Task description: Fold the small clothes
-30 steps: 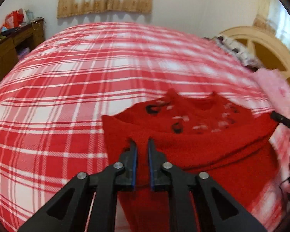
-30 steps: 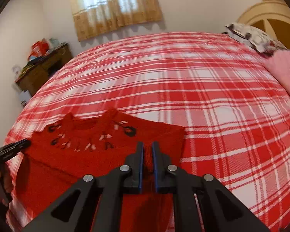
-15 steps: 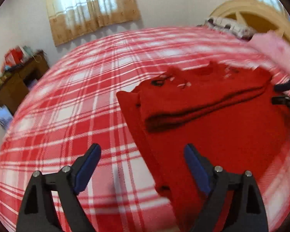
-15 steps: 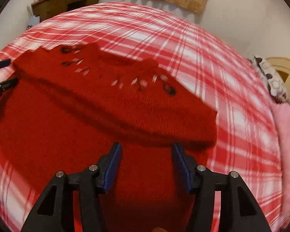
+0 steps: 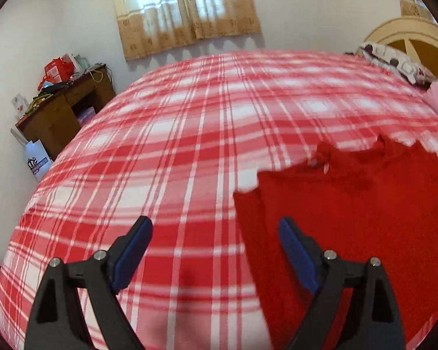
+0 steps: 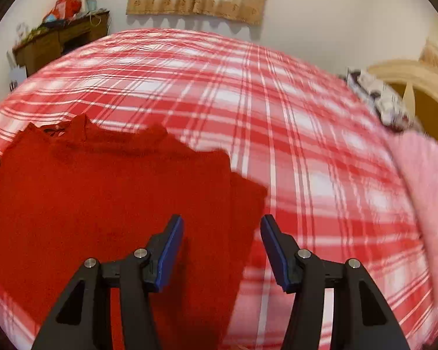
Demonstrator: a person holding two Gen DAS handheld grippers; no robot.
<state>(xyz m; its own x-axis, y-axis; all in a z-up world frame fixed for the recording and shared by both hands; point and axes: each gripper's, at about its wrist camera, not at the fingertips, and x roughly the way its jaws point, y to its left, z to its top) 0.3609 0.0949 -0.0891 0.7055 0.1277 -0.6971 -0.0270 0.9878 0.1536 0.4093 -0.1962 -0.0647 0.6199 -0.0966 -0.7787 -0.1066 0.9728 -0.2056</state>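
Red knitted sweater (image 5: 350,204), small and soft, lies flat on the bed with its neckline toward the far side and one narrower layer of red fabric sticking out along each side edge. In the left wrist view it fills the lower right, and its near left edge runs between the two fingers, closer to the right-hand blue-padded finger (image 5: 296,252), which sits over the red knit; the other finger is over bare bedspread. The left gripper (image 5: 216,250) is spread wide and holds nothing. In the right wrist view the sweater (image 6: 102,201) fills the lower left, and its right edge passes between the fingers there too: the left-hand blue-padded finger (image 6: 169,250) is over the knit, the other over the plaid. The right gripper (image 6: 222,248) is likewise released, its fingers apart with nothing between them. Whether either gripper touches the fabric cannot be told.

Beneath the garment spreads a red-and-white plaid bedspread (image 5: 204,134). Beyond the sweater lie a pink blanket (image 6: 423,180), a patterned pillow (image 5: 394,64) and a cream arched headboard (image 5: 414,35). A brown wooden desk (image 5: 61,108) piled with clutter stands at the far left wall, near a window with beige curtains (image 5: 187,8).
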